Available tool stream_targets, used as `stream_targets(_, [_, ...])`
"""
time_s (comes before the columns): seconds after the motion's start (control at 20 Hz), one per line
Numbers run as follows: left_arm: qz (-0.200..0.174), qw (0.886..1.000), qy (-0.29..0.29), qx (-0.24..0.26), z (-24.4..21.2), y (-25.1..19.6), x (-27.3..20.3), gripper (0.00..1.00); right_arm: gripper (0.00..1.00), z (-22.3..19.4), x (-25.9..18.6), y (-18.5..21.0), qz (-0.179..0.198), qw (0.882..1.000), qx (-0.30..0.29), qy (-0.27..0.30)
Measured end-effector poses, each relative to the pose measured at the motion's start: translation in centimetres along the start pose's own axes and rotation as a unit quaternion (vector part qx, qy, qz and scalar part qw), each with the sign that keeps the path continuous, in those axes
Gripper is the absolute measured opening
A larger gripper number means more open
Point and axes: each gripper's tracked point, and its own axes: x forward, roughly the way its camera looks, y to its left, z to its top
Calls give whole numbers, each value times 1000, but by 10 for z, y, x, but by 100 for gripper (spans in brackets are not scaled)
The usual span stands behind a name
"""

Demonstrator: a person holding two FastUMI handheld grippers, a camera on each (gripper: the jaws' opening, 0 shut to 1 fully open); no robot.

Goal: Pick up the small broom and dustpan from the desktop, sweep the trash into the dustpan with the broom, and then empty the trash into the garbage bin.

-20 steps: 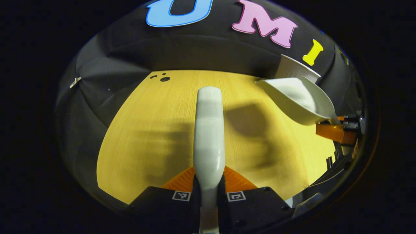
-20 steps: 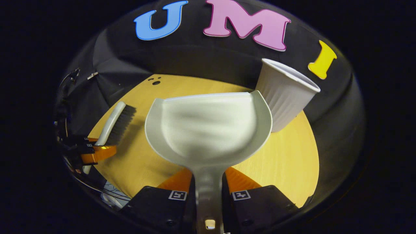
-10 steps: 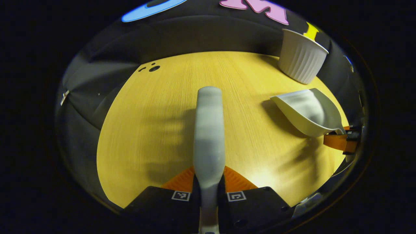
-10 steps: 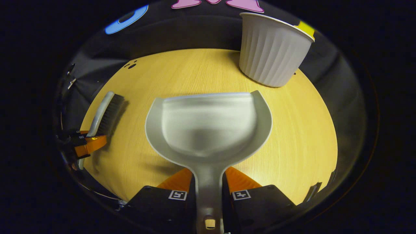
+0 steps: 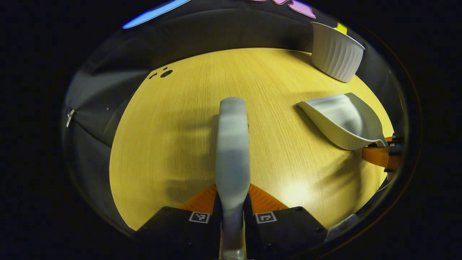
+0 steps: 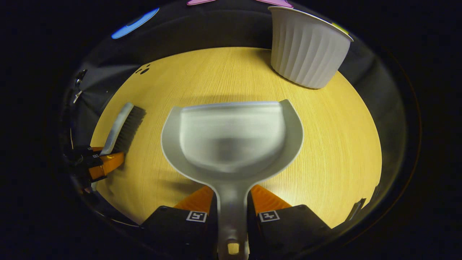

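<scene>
Broom (image 5: 232,144) clamped in left gripper (image 5: 232,202), lengthwise forward; dustpan (image 6: 231,141) clamped in right gripper (image 6: 232,202), mouth forward.

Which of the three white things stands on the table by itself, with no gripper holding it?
The ribbed bin at the table's far edge. The broom sits in the left gripper, the dustpan in the right gripper.

broom (image 5: 232,144) in tongs (image 5: 232,202) over desktop (image 5: 173,137)
</scene>
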Motion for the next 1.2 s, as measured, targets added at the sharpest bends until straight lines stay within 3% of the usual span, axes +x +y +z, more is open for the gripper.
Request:
stream_targets(0.05, [-1,1000,-4,1,2,-1,-2,33,34,0,-1,0,0,1000,1,-1])
stream_targets(0.1, [-5,1000,-13,1,4,-3,-5,35,39,3,-3,0,-1,1000,1,-8])
stream_targets(0.2, [-22,999,-36,-2,12,-11,-18,60,43,10,-13,0,2,1000,-3,-23])
stream_targets(0.25, [-25,998,-49,-5,17,-13,-21,72,52,12,-19,0,1,1000,-6,-28])
stream_targets(0.3, [-28,998,-59,-8,19,-15,-30,85,74,16,-24,1,5,999,-8,-35])
stream_targets(0.35, [-30,997,-69,-10,21,-16,-43,97,81,20,-31,1,6,999,-8,-43])
stream_targets(0.4, [-30,996,-80,-13,24,-17,-55,97,93,26,-40,2,8,998,-6,-57])
stream_targets(0.45, [-31,995,-93,-16,28,-18,-67,97,99,32,-50,4,12,997,-1,-71])
stream_targets(0.65, [-54,980,-191,-35,57,-31,-136,97,100,62,-109,4,20,988,33,-146])
stream_targets(0.75, [-44,967,-249,-36,71,-27,-179,98,99,78,-143,2,16,980,27,-197])
stream_targets(1.0, [0,929,-368,-48,90,-29,-273,97,99,111,-236,0,24,941,-10,-338])
stream_targets(1.2, [33,899,-431,-63,82,-34,-328,97,99,109,-272,15,51,915,-17,-399])
